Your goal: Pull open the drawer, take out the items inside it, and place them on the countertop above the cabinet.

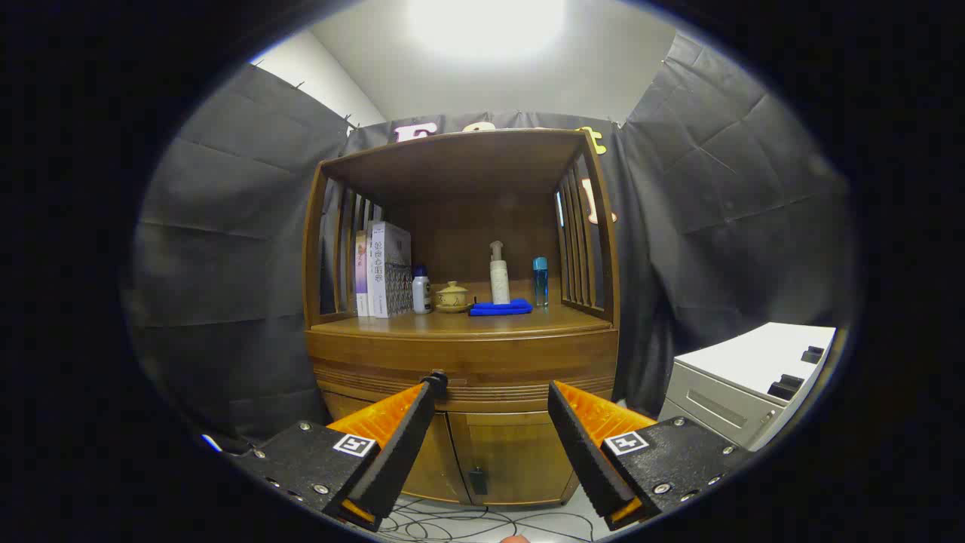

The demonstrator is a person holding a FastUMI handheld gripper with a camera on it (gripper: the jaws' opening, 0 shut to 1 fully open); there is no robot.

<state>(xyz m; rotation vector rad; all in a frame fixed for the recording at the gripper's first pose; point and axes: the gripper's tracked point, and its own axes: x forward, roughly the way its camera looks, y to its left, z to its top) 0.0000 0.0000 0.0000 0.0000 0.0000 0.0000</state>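
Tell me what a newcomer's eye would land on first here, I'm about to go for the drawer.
The wooden cabinet stands dead ahead, its drawer front closed just beyond the open gripper. On the countertop sit books, a small white bottle, a lidded pot, a pump bottle behind a blue cloth, and a blue bottle.

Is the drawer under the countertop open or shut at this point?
Shut: the drawer front sits flush with the cabinet, its knob just ahead of the open gripper, whose fingers hold nothing.
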